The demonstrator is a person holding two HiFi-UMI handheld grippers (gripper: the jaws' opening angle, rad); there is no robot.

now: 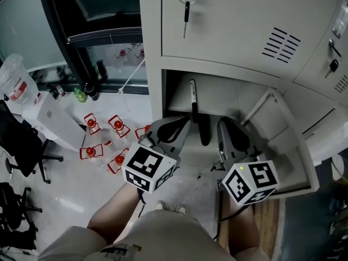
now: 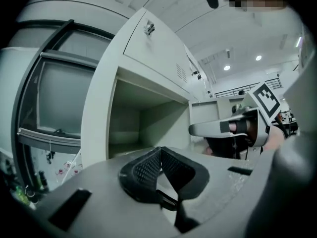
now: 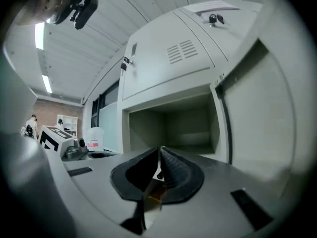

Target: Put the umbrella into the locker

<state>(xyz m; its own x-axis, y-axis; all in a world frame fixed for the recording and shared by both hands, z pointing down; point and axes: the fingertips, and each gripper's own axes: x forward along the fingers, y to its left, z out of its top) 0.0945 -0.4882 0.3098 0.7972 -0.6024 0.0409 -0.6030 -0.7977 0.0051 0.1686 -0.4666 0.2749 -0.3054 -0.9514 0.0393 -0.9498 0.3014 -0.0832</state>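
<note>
A black umbrella lies lengthwise inside the open compartment of a pale grey locker at the centre of the head view, its thicker dark end reaching out over the compartment's front edge toward the bottom of the frame. Just below the opening, the left gripper and the right gripper point at the locker from either side of that protruding end. Each carries its black-and-white marker cube nearer the person. In the left gripper view the left gripper's ribbed black pads are pressed together at the tips with nothing between them, facing the compartment from the lower centre of the frame. In the right gripper view the right gripper's pads likewise meet tip to tip, pinching nothing. The compartment's door stands swung wide toward the right edge of the head view. A key hangs from the closed door above, at the top centre. Several red-capped bottles stand scattered on the floor at centre left, and a black chair sits at the left edge.
</note>
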